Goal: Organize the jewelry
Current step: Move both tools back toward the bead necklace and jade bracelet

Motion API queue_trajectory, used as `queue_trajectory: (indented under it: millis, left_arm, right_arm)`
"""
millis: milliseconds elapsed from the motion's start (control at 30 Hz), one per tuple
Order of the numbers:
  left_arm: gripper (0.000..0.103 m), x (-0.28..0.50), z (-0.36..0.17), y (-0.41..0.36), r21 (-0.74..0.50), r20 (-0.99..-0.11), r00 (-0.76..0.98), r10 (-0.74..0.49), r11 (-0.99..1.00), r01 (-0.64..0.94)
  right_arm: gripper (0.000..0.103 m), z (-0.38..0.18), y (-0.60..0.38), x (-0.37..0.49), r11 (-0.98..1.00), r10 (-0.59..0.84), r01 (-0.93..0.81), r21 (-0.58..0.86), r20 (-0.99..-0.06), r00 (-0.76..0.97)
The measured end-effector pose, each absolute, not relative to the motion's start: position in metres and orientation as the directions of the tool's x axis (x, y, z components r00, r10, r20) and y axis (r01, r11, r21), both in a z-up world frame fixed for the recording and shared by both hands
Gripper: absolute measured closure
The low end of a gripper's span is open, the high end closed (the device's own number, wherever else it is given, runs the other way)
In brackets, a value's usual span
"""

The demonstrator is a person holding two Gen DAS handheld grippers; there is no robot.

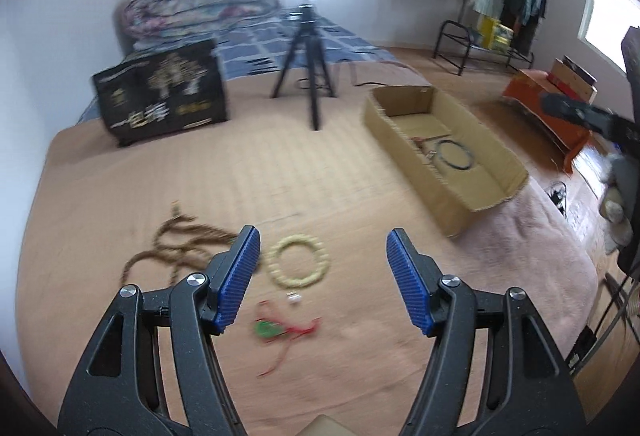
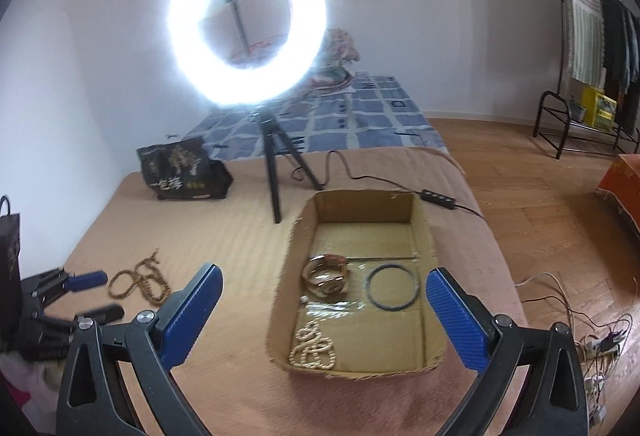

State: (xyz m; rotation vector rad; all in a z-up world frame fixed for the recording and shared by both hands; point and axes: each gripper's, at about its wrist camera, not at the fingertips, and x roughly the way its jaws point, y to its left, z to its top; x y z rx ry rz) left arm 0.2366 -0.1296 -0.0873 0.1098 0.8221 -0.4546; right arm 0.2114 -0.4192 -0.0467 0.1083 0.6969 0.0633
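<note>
I judge the sorting about half done. In the right wrist view the shallow open cardboard box [image 2: 424,224] at centre frame already holds a gold-toned wristwatch [image 2: 326,274], a thin dark ring bangle [image 2: 391,287] and a coiled cream bead strand [image 2: 312,350]. My right tongs [image 2: 322,306] hang above it, spread wide and empty.

Left to move, by the left wrist view: a pale yellow beaded bracelet [image 1: 298,263] at lower centre, a long brown bead necklace [image 1: 180,248] to its left, a green pendant on red cord [image 1: 280,330] below, and a tiny white piece [image 1: 295,298] between them, all lying on the tan bed cover [image 1: 280,171]. My left tongs [image 1: 322,278] are wide apart, holding nothing, over the bracelet.

A ring light on a black tripod [image 1: 306,63] and a black printed bag [image 1: 162,91] stand in the upper frame, well clear of the path to the box.
</note>
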Motion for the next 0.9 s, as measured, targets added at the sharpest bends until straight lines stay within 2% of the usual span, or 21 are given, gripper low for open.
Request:
queue_trajectory:
  millis: [467,667,900]
  left_arm:
    - [0.035,0.251,-0.121,-0.014,-0.128,-0.765,0.593,-0.251,0.962,0.242]
    - [0.035,0.251,-0.134,0.007,-0.133,-0.774,0.586,-0.240,0.966,0.221]
    - [0.035,0.255,-0.151,0.020,-0.172,-0.793,0.549,-0.264,0.962,0.213]
  right_arm:
    - [0.001,-0.088,-0.329,0.208,0.968,0.247,-0.211,0.138,-0.694,0.676]
    - [0.007,-0.109,-0.290,0.209,0.947,0.302,-0.286,0.150,-0.721,0.623]
    - [0.007,-0.129,-0.255,0.211,0.932,0.312,-0.342,0.123,-0.751,0.581]
